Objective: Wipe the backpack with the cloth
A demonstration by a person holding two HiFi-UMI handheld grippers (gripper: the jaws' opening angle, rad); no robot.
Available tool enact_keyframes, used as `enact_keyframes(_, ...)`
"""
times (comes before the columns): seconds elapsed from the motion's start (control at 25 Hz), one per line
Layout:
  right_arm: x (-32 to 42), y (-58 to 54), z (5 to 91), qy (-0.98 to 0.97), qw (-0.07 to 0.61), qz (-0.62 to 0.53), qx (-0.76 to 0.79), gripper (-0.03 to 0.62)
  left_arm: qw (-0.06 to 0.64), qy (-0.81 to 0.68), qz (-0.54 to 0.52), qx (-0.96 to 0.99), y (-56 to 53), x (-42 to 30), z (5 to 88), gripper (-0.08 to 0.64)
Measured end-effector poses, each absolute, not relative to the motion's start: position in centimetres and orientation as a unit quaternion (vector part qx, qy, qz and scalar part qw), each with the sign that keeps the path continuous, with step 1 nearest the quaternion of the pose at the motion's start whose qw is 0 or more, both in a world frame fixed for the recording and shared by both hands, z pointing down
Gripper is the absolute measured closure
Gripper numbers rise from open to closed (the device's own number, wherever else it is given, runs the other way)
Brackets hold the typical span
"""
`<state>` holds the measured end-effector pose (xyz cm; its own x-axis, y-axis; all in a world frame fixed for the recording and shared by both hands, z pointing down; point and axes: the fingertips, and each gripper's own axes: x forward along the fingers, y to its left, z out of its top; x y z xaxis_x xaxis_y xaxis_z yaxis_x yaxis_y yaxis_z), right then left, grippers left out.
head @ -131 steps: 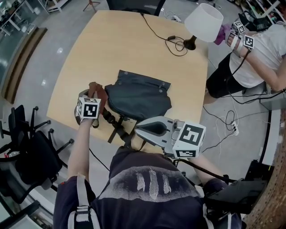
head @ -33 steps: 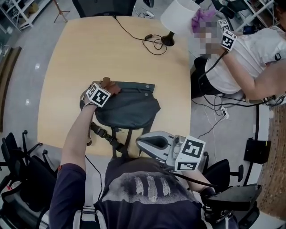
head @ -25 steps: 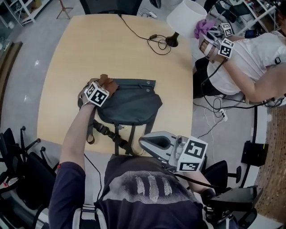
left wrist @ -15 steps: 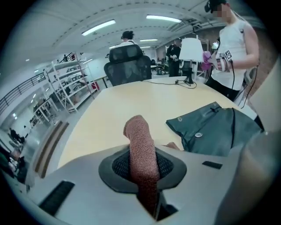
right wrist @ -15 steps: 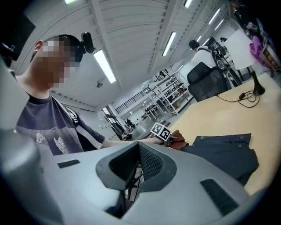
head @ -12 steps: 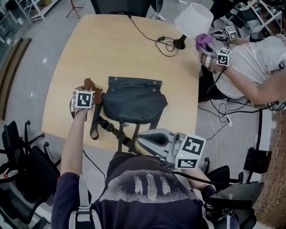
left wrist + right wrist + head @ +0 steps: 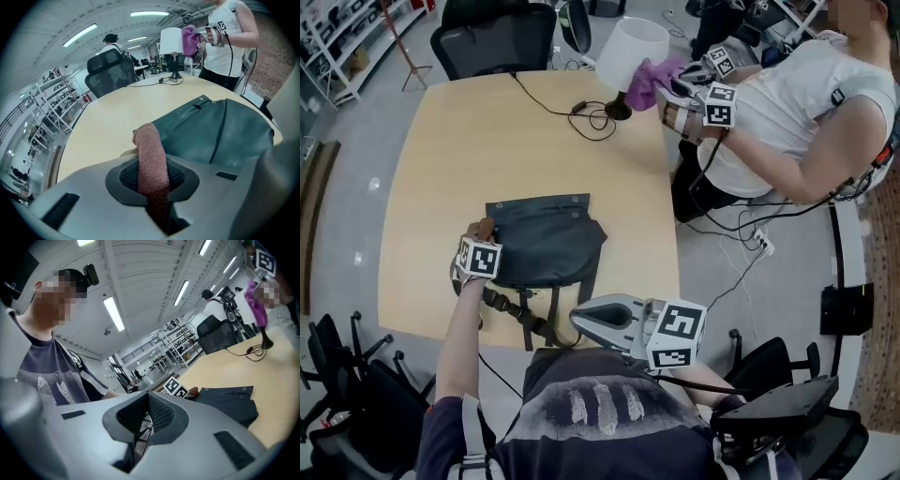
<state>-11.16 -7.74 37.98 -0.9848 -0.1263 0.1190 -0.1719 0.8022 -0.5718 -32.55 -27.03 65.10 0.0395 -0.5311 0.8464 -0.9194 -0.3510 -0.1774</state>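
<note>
One dark grey backpack (image 7: 546, 242) is shown lying flat near the front edge of a light wooden table (image 7: 459, 141), with its straps (image 7: 525, 314) trailing toward that edge. A rust-brown cloth (image 7: 149, 145) is clamped between the jaws of the left gripper (image 7: 151, 185) and sticks out beyond them as a narrow upright fold. This gripper is held at the left edge of the backpack, with the cloth tip just beside the fabric; whether the two touch cannot be told.

The right gripper (image 7: 142, 425) is held off the table, close to the wearer's body and in front of the table's near edge. Its jaws are drawn together to a thin slit, and nothing is gripped between them. It is pointed across the table, so that the backpack and the marker cube of the left gripper are seen beyond it.

At the far side of the table a lamp (image 7: 631, 56) with a white shade is placed, and its black cord (image 7: 581, 111) is looped on the tabletop. A second person (image 7: 787, 103) in a white shirt is seen at the far right corner, with a purple cloth (image 7: 649, 80) held against the lampshade. A black office chair (image 7: 492, 37) is set behind the table.
</note>
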Motion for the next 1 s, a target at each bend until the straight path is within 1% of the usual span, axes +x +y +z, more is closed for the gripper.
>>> enact_keyframes(0.32, -6.7, -7.3, 37.3, -0.948, 0.013, 0.299, 0.105, 0.591, 0.208, -0.475, 0.457, 0.723, -27.9, -24.3, 64.0, 0.503)
enact_keyframes(0.48, -5.0, -7.1, 37.4, -0.948, 0.011, 0.298, 0.108, 0.591, 0.221, -0.434, 0.459, 0.743, -28.5, -18.9, 63.9, 0.503)
enact_keyframes(0.6, -3.4, -6.5, 37.8, -0.945, 0.006, 0.306, 0.118, 0.591, 0.191, -0.412, 0.495, 0.741, -29.4, -16.5, 65.0, 0.504)
enact_keyframes(1.0, 3.0, -5.3, 38.5, -0.929, -0.009, 0.323, 0.179, 0.591, 0.195, -0.375, 0.503, 0.754, -32.0, -7.6, 64.1, 0.503)
